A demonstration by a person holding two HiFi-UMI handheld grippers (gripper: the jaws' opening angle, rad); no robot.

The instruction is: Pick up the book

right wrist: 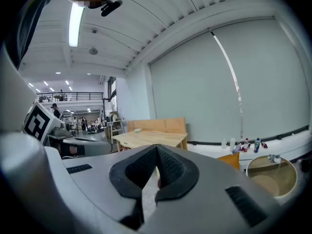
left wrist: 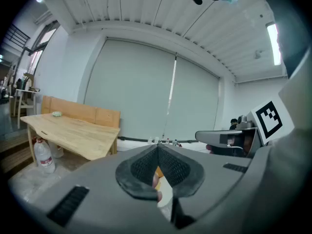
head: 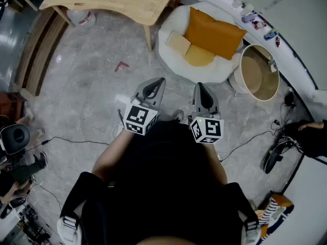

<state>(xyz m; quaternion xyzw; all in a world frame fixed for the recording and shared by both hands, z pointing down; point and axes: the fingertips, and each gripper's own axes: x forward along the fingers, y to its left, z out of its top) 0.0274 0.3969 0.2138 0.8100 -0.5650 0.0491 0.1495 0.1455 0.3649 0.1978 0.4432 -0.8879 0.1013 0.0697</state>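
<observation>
A pale cream book (head: 179, 42) lies on a white floor cushion (head: 173, 22), beside a yellow book (head: 198, 55) and an orange pillow (head: 212, 32). My left gripper (head: 159, 81) and right gripper (head: 200, 87) are held side by side above the grey floor, pointing toward the cushion and well short of it. Both are shut with nothing between the pads. The left gripper view shows its own jaws (left wrist: 157, 149) closed and the right gripper (left wrist: 229, 138) alongside. In the right gripper view the jaws (right wrist: 157, 149) meet at the tips.
A wooden table (head: 117, 1) stands far left of the cushion, with a water bottle (head: 82, 18) under it. A round tub (head: 259, 73) sits right of the cushion. Small bottles (head: 253, 17) line a white ledge. Cables (head: 245, 142) trail on the floor.
</observation>
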